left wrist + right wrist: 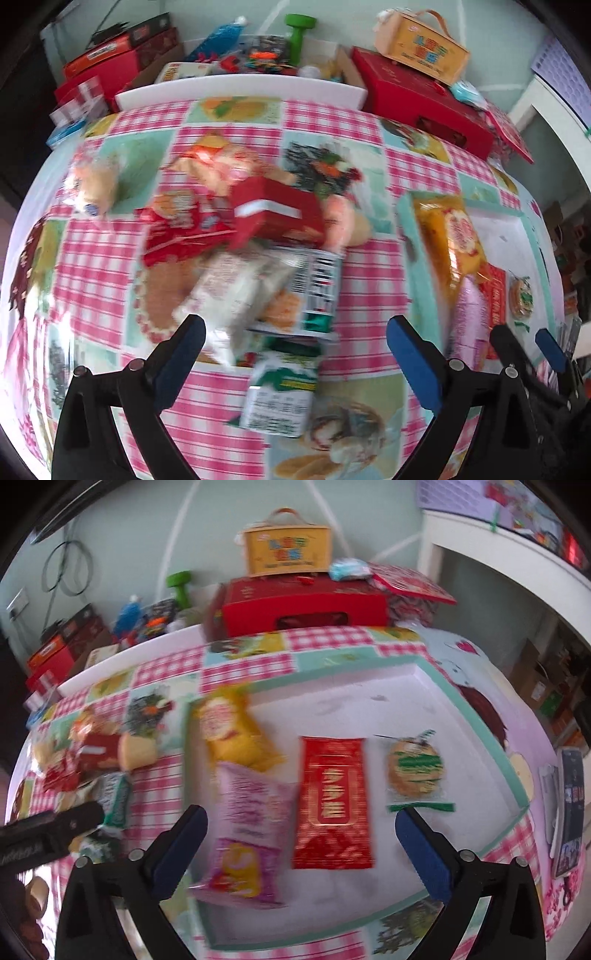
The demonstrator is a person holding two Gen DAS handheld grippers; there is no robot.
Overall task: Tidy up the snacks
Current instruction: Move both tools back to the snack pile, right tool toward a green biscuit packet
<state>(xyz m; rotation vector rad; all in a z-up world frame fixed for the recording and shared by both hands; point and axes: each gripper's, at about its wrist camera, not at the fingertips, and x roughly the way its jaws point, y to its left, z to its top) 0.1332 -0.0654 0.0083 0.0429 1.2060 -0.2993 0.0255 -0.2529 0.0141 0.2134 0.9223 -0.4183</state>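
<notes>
A pile of snacks lies on the checked tablecloth: a red box (275, 210), a red bag (177, 225), a white packet (236, 291), a barcode packet (314, 284) and a green-white packet (282, 395). My left gripper (295, 332) is open and empty just above the pile. A white tray with a mint rim (476, 716) holds a yellow bag (236, 734), a pink bag (247, 834), a red packet (332, 801) and a round cracker packet (415, 768). My right gripper (301, 823) is open and empty over the tray, above the pink bag and red packet. Both views are blurred.
A red gift box (303, 605) with a yellow carry case (288, 550) on it stands at the table's back. More boxes (99, 62) and a green dumbbell (297, 37) lie behind. A phone (570, 808) lies right of the tray. The left gripper (48, 830) shows at the right wrist view's left edge.
</notes>
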